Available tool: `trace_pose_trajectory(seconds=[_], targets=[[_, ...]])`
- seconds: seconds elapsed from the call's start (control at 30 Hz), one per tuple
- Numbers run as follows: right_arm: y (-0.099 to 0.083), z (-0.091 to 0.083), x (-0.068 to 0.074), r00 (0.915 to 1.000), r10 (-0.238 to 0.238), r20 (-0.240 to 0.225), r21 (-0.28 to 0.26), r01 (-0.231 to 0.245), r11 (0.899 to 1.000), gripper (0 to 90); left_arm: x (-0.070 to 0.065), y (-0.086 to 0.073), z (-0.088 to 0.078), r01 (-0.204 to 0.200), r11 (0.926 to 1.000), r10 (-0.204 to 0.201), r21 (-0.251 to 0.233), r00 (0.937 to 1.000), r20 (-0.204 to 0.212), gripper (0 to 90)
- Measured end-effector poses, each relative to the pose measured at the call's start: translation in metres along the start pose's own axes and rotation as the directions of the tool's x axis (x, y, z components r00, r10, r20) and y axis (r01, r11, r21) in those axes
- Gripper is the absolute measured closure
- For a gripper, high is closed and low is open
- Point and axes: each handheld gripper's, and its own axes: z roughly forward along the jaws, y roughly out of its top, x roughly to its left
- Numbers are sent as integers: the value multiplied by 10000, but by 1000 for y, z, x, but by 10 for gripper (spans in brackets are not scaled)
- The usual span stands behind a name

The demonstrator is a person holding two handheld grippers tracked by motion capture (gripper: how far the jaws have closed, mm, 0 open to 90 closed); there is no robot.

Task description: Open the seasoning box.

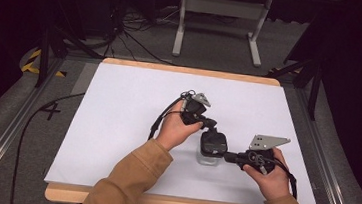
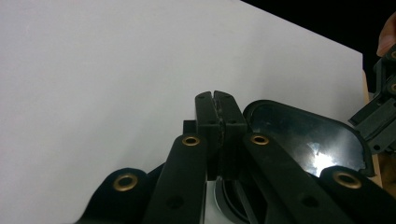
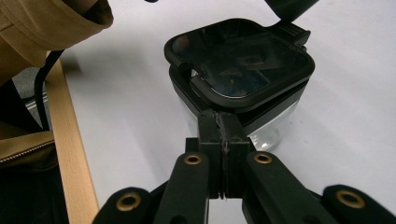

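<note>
The counter (image 1: pixel 116 126), covered by a white sheet with a wooden edge showing along its near side, carries one item: a small clear box (image 1: pixel 210 157) with a black lid (image 1: pixel 213 143). It stands near the front of the counter, between the two hands.

The person's forearms, in tan sleeves (image 1: pixel 126 182), enter from the bottom of the high view. The left hand (image 1: pixel 179 129) is raised over the counter behind and to the left of the box, its left gripper (image 1: pixel 210 127) angled down toward the lid's far edge. The right hand (image 1: pixel 267 173) sits low at the right of the box, its right gripper (image 1: pixel 229 157) lying about level and pointing leftward at the box's side. A grey plate (image 1: pixel 268 140) tops the right gripper; another tops the left.

In the left gripper view the fingers (image 2: pixel 208 116) are pressed together with nothing between them; the lid (image 2: pixel 303 135) lies just beside them, at their right, its glossy top catching a light spot. Whether they touch the lid cannot be told.

In the right gripper view the fingers (image 3: pixel 210 128) are likewise pressed together, tips at the lid's near rim where lid (image 3: pixel 238 60) meets box (image 3: pixel 275 123). They appear to touch the rim; nothing is pinched. The lid seems to sit slightly askew on the box, and the other gripper's tip shows at its far edge.

No brand, label or writing is legible on box, lid or grippers. A dark cross mark (image 1: pixel 51 111) shows on the floor left of the counter.
</note>
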Motion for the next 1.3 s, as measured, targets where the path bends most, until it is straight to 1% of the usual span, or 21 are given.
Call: trace_pose_trajectory(seconds=[0.03,0.07,0.1,0.13,0.17,0.23,0.27,0.3,0.43,0.5,0.53,0.57,0.6,0.67,0.7,0.77,0.87,1.0,1.1,1.17,1.3], targets=[[0,0,0,10000,0,9,-39,0,10000,900,-1,0,-3,1,9999,-1,-108,10000,4,900],[1,0,-1,10000,-36,4,-45,36,10000,900,-4,1,-11,6,9997,-5,-263,10000,32,900],[2,0,-1,10000,-50,-6,-59,50,10000,900,-4,1,-11,6,9997,-5,-263,10000,32,900],[3,0,-1,10000,-54,-6,-105,54,9999,900,-8,2,-22,-140,9995,141,-287,9999,45,900],[4,-1,-2,9999,-116,-6,-130,116,9998,900,-12,2,-27,-138,9992,139,-388,9999,37,900],[7,-1,-2,9999,-111,-29,-238,111,9997,900,-18,2,-36,-141,9994,144,-319,9998,112,900],[7,-1,-2,9999,-111,-29,-238,111,9997,900,-18,2,-36,-141,9994,144,-319,9998,112,900],[8,-2,-3,9999,-135,-16,-274,134,9995,900,-21,2,-38,-128,9991,135,-403,9998,149,900],[13,-6,-5,9999,-147,-2,-505,147,9986,900,-33,1,-51,-342,9994,344,-72,9987,388,900],[17,-8,-8,9999,-162,6,-606,162,9980,900,-39,0,-54,-449,9985,425,326,9967,692,900],[17,-8,-8,9999,-162,6,-606,162,9980,900,-41,0,-55,-533,9972,492,520,9959,758,900],[17,-8,-9,9999,-170,-12,-666,169,9976,900,-41,0,-55,-533,9972,492,520,9959,758,900],[19,-8,-10,9998,-180,-45,-705,176,9974,900,-47,-1,-56,-679,9935,593,912,9939,935,900],[21,-7,-12,9998,-199,-43,-741,195,9971,900,-57,-2,-54,-911,9875,777,1288,9914,1058,900],[22,-7,-12,9998,-190,-52,-774,185,9968,900,-59,-2,-54,-1013,9844,860,1436,9903,1088,900],[22,-8,-13,9997,-220,-51,-786,215,9967,900,-61,-3,-52,-1036,9839,881,1458,9902,1086,900],[24,-8,-14,9998,-196,-76,-883,189,9959,900,-62,-4,-45,-1100,9787,924,1732,9900,1069,900],[24,-9,-13,9997,-245,-36,-984,241,9949,900,-60,-7,-33,-969,9736,775,2067,9920,1001,899],[24,-8,-12,9997,-231,-38,-983,226,9949,900,-58,-7,-27,-863,9748,700,2059,9939,848,898],[24,-8,-12,9997,-234,-39,-985,229,9949,900,-57,-7,-26,-812,9795,712,1844,9957,600,898],[22,-7,-10,9998,-219,-29,-903,216,9957,900,-55,-4,-28,-778,9864,744,1447,9968,284,899]])
